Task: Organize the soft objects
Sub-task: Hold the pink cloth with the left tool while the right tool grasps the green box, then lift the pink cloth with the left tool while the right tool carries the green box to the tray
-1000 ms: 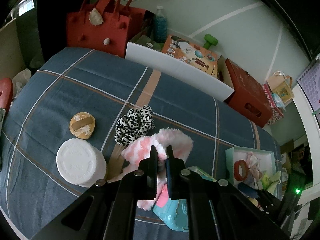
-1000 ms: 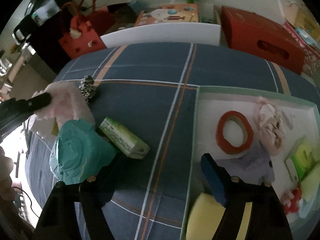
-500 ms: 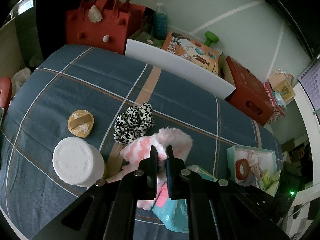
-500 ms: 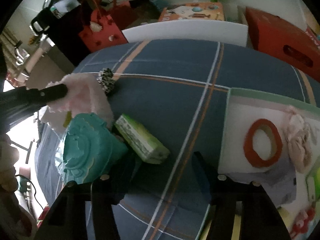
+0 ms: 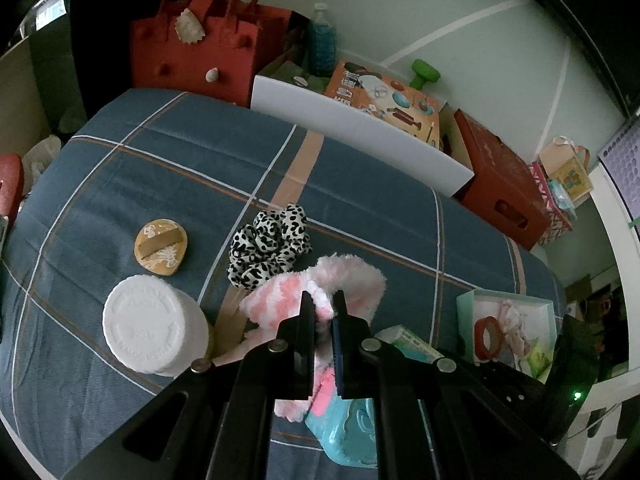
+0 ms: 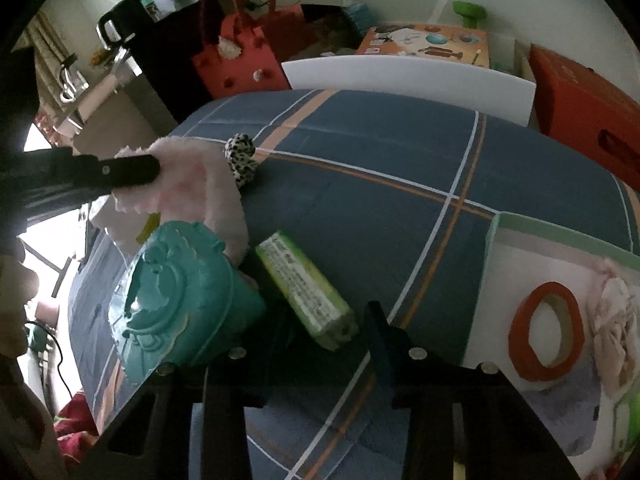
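Here left gripper (image 5: pixel 323 312) pinches pink fluffy headband (image 5: pixel 352 276) mid-bed.

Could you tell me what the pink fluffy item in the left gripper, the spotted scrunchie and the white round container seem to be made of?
The pink fluffy item, pinched in the left gripper, looks like plush faux fur: long fuzzy pile in pink and white. The spotted scrunchie looks like smooth, slightly glossy gathered fabric. The white round container looks like matte moulded plastic, with raised lettering on its lid.

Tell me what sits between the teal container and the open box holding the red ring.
A green rectangular packet lies between the teal container and the open box, seen best in the right wrist view.
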`<action>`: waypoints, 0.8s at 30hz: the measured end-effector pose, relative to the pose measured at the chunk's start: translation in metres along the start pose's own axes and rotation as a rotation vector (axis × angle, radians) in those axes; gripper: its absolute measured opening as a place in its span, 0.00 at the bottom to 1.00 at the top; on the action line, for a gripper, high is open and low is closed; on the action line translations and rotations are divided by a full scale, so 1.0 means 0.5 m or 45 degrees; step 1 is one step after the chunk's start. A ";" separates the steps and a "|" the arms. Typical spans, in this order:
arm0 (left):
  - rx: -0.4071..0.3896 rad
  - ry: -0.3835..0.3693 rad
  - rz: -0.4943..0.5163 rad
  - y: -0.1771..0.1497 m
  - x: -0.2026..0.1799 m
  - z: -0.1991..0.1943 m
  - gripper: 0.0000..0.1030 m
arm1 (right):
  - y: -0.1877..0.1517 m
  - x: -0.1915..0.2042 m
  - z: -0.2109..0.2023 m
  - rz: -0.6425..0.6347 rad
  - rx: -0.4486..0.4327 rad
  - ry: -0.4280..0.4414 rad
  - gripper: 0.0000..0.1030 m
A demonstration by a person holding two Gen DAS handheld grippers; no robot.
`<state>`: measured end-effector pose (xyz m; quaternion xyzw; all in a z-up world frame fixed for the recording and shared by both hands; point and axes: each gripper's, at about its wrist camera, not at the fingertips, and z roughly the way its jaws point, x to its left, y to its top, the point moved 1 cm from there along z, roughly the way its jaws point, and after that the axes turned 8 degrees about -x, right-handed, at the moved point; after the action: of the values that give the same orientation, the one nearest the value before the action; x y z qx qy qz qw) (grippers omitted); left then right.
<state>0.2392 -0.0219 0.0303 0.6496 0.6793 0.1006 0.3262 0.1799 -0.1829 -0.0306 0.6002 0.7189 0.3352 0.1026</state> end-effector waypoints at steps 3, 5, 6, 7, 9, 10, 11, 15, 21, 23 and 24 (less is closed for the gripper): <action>0.002 -0.001 -0.002 0.000 0.000 0.001 0.07 | -0.004 0.003 0.001 -0.024 0.000 0.006 0.34; 0.001 -0.002 -0.002 0.000 0.000 0.001 0.07 | -0.004 0.005 0.001 -0.033 -0.003 0.002 0.33; 0.001 -0.002 -0.002 0.000 0.000 0.001 0.07 | -0.005 0.006 -0.001 -0.040 -0.006 0.003 0.32; 0.000 -0.003 -0.001 0.001 0.000 0.001 0.07 | -0.005 0.005 -0.002 -0.042 -0.007 0.004 0.32; -0.003 -0.004 -0.002 0.000 0.000 0.001 0.07 | -0.005 0.004 -0.004 -0.038 -0.013 0.003 0.31; -0.005 -0.006 -0.004 0.000 0.001 0.000 0.07 | -0.004 0.004 -0.005 -0.037 -0.016 0.002 0.31; -0.006 -0.007 -0.007 0.000 0.001 0.000 0.07 | -0.004 0.004 -0.007 -0.036 -0.021 -0.002 0.31; -0.015 -0.017 -0.015 0.001 0.002 -0.007 0.07 | -0.003 0.003 -0.016 -0.016 -0.031 -0.023 0.30; -0.028 -0.041 -0.016 0.003 -0.004 -0.019 0.07 | -0.008 -0.007 -0.031 0.074 -0.050 -0.061 0.30; -0.032 -0.049 -0.016 0.004 -0.006 -0.022 0.07 | -0.010 -0.012 -0.039 0.112 -0.061 -0.068 0.30; -0.033 -0.053 -0.019 0.004 -0.006 -0.023 0.07 | -0.013 -0.012 -0.044 0.126 -0.067 -0.080 0.30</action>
<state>0.2340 -0.0211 0.0413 0.6423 0.6757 0.0932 0.3494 0.1644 -0.1969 -0.0194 0.6424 0.6757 0.3395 0.1243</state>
